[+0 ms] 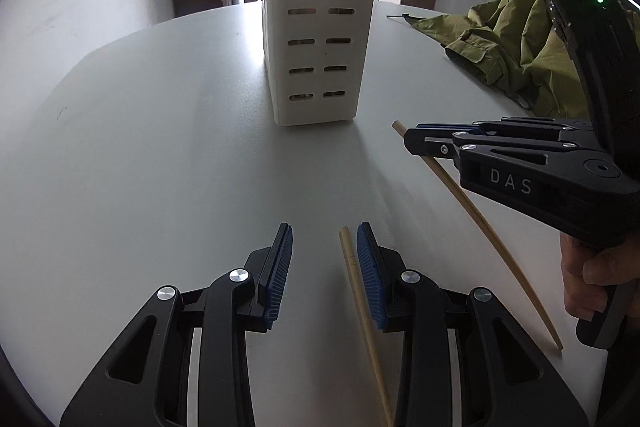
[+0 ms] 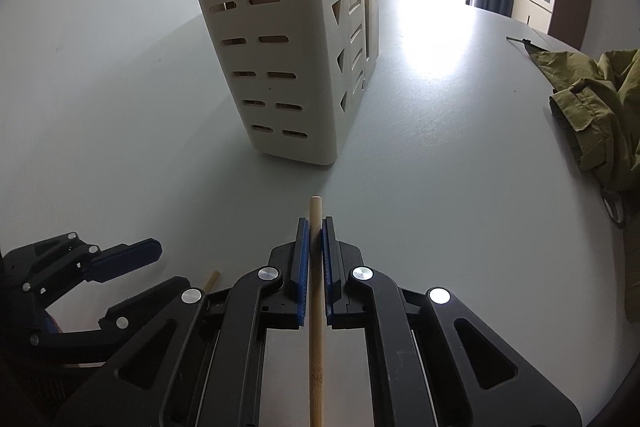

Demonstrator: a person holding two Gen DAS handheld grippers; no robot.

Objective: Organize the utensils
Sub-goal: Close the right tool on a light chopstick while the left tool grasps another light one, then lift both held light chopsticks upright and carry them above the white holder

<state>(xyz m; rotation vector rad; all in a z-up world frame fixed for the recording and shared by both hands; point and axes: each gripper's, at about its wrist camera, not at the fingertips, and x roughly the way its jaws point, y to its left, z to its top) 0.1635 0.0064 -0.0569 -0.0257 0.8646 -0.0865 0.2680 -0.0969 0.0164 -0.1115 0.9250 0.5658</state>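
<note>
Chopstick [image 2: 316,307] clamped between right gripper [image 2: 316,227] pads.

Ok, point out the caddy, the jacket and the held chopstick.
caddy [image 2: 276,67], right wrist view, slotted front wall
jacket [image 1: 508,43], left wrist view, folded sleeve
chopstick [image 2: 315,211], right wrist view, tip past the pads

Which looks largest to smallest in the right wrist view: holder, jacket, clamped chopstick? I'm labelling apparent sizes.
1. White slotted plastic utensil holder.
2. Crumpled olive-green fabric jacket, cut off by the frame edge, so unsure.
3. Thin pale wooden chopstick, enlarged by nearness.
</note>
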